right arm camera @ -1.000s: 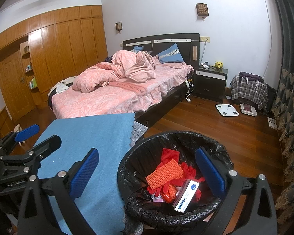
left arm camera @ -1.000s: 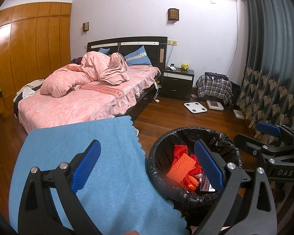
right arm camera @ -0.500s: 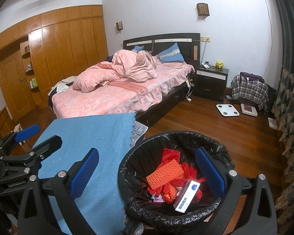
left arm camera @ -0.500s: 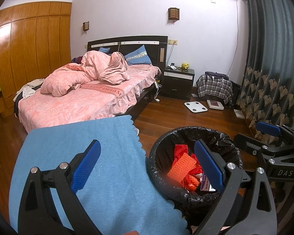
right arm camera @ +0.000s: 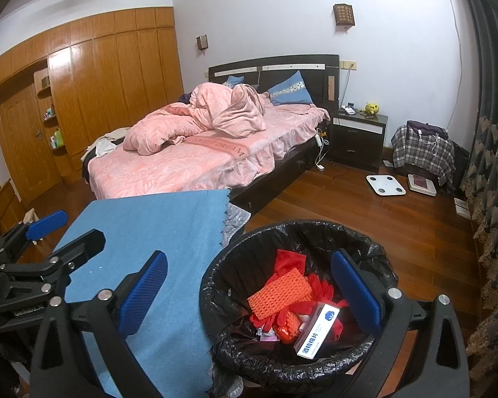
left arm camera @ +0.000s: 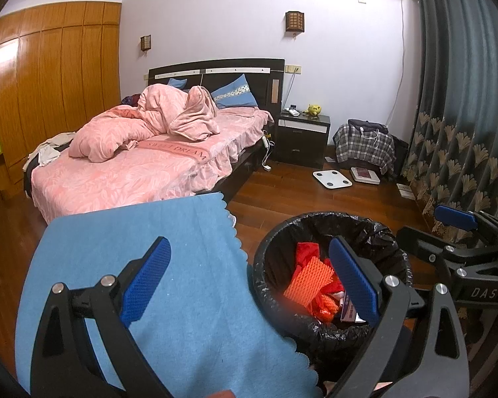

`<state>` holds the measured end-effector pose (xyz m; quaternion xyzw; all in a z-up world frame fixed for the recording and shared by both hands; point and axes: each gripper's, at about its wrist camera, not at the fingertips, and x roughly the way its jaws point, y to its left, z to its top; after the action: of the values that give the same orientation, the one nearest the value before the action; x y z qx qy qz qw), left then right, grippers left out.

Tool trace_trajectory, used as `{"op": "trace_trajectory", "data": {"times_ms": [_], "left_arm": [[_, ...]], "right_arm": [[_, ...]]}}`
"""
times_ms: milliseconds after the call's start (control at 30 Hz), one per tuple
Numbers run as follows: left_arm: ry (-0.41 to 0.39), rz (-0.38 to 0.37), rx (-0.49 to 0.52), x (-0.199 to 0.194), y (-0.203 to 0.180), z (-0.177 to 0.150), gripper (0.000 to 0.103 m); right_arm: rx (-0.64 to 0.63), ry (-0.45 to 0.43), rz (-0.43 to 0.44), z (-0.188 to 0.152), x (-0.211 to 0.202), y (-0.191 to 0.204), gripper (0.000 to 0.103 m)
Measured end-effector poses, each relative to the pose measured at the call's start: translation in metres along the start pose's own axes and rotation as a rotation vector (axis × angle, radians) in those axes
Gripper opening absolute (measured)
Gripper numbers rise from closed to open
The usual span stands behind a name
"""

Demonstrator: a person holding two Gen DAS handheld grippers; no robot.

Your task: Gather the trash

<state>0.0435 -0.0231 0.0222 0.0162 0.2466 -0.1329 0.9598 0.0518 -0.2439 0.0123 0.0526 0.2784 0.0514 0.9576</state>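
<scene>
A bin lined with a black bag (left arm camera: 269,265) (right arm camera: 215,282) stands on the floor beside a table covered with a blue cloth (left arm camera: 116,258) (right arm camera: 156,225). In the bin lie an orange foam net (right arm camera: 280,293) (left arm camera: 307,282), red wrappers (right arm camera: 289,260) and a white and blue box (right arm camera: 317,331). My left gripper (left arm camera: 249,278) is open and empty over the cloth's right edge. My right gripper (right arm camera: 249,292) is open and empty above the bin's left rim. The right gripper also shows in the left wrist view (left arm camera: 455,219), and the left gripper shows in the right wrist view (right arm camera: 46,222).
A bed with pink bedding (left arm camera: 142,165) stands beyond the table. A dark nightstand (left arm camera: 303,141), a white scale (left arm camera: 332,179), a plaid-covered pile (left arm camera: 363,144) and dark curtains (left arm camera: 464,116) line the far right. Wooden wardrobes (right arm camera: 99,99) fill the left wall.
</scene>
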Motion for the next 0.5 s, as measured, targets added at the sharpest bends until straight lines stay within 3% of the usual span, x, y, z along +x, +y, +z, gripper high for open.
{"op": "trace_trajectory", "data": {"times_ms": [500], "left_arm": [[0.016,-0.005,-0.002,-0.012,0.006,-0.009,0.094]], "right_arm": [[0.0,0.003,0.001,0.001,-0.001,0.0,0.097]]}}
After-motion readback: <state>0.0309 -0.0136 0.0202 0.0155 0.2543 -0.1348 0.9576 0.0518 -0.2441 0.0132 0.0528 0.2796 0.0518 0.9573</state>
